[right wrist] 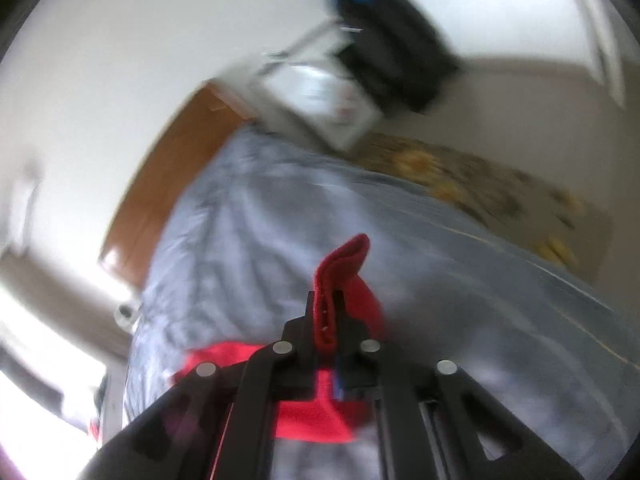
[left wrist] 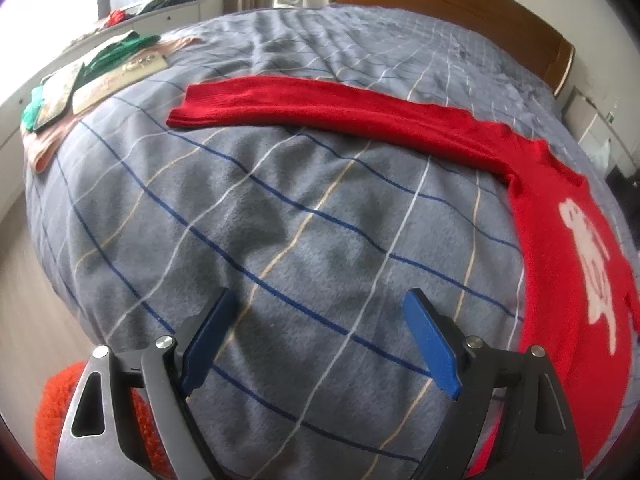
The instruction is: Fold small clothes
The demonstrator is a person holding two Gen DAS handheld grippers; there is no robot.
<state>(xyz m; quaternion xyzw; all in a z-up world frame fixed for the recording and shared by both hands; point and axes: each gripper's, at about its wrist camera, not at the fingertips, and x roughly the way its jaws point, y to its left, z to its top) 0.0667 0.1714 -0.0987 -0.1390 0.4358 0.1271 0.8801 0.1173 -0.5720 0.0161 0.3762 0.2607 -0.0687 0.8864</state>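
The right gripper (right wrist: 325,312) is seen with its jaws pressed together on a fold of the red sweater (right wrist: 344,264), a strip of the knit standing up between the two black fingers (right wrist: 310,320) and curling over at its tip. More of the same red fabric is seen below and behind the fingers, lying on the bed; this view is heavily blurred, so finer detail cannot be made out. The left gripper (left wrist: 320,320) is held with its jaws spread wide above the bedcover, its blue pads (left wrist: 430,344) apart and nothing between them.

In the left wrist view the red sweater (left wrist: 552,216) is spread on the right side of the bed, a white figure (left wrist: 592,264) knitted on its front. One sleeve (left wrist: 304,100) is stretched out flat toward the left across the cover, well ahead of the open left gripper.

The sweater is borne by a grey plaid blanket (left wrist: 248,216) lined in blue, white and tan. A wooden headboard (left wrist: 440,4) is seen at the far end. Near the far left edge of the bed, green and cream-patterned clothes (left wrist: 100,68) are laid on a pinkish piece of cloth. A fuzzy orange item (left wrist: 52,412) shows at the lower left, behind the gripper's frame.
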